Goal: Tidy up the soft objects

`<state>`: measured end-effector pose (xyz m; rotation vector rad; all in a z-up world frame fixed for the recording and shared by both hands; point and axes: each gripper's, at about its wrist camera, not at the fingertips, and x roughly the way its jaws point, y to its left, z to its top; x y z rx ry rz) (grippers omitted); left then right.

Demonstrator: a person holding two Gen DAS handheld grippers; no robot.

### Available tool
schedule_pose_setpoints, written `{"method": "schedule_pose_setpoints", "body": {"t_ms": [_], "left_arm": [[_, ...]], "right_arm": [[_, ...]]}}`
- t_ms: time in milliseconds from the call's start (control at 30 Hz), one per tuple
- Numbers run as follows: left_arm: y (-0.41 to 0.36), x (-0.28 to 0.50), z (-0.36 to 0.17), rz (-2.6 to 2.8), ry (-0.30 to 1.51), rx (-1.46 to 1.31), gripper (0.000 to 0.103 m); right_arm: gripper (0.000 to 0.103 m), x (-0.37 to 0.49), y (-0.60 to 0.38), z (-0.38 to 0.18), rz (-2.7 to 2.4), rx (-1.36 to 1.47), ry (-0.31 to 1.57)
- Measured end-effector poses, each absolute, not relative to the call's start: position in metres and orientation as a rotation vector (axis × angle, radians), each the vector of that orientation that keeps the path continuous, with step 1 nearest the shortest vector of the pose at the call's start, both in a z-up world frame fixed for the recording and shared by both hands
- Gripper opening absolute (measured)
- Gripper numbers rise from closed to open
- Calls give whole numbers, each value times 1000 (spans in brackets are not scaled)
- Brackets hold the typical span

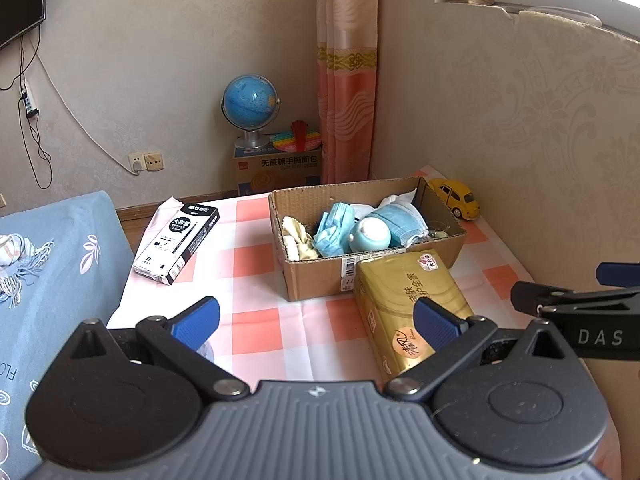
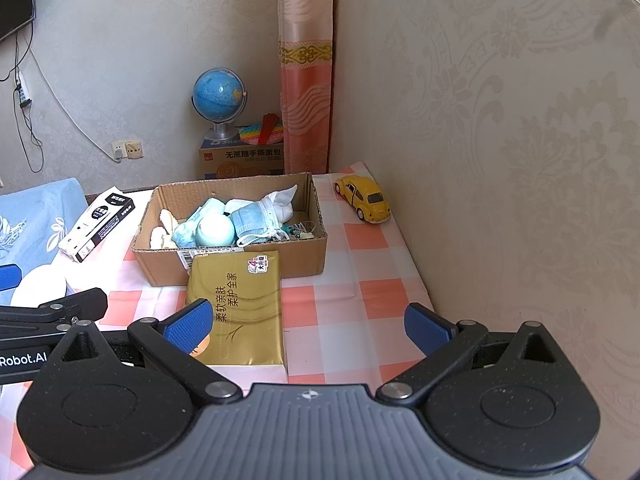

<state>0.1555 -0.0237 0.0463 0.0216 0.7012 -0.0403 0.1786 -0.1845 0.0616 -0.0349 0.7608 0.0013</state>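
The soft things sit in an open cardboard box (image 1: 320,276) on your checked tablecloth (image 1: 256,264): two crumpled blue face masks (image 1: 400,226), a pale yellow cloth (image 1: 298,240) at the left end, white fabric (image 2: 280,200) toward the back, and a round pale-green object (image 2: 215,231) lying among them. A gold tissue pack (image 2: 244,312) lies flat on the cloth, its far end touching the box's near wall. A black-and-white pen box (image 1: 176,240) rests to the left of the cardboard box, apart from it, near the table's edge. A yellow toy car (image 2: 365,199) stands to the right of the box, close to the patterned headboard (image 2: 520,160).

Your left gripper (image 1: 316,318) hangs above the near part of the table with its blue pads spread wide and nothing between them; its right pad overlaps the tissue pack in its own view. Your right gripper (image 2: 308,324) is likewise spread and empty, with its left pad (image 2: 188,326) over the near corner of the tissue pack. The two grippers are side by side, each one's edge showing in the other's view.

Beyond the table, a blue globe (image 1: 250,108) stands on a printed carton (image 1: 276,170) beside a pink curtain (image 1: 346,80); a blue bedspread (image 1: 60,260) lies to the left.
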Motion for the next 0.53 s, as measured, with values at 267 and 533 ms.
{"method": "schedule_pose_setpoints", "body": {"t_ms": [267, 533], "left_arm": [[-24, 155, 46, -41, 701, 22, 103], [-24, 155, 46, -41, 701, 21, 103]], "right_arm": [[103, 178, -185, 62, 2, -33, 763], [103, 176, -186, 63, 1, -33, 764]]}}
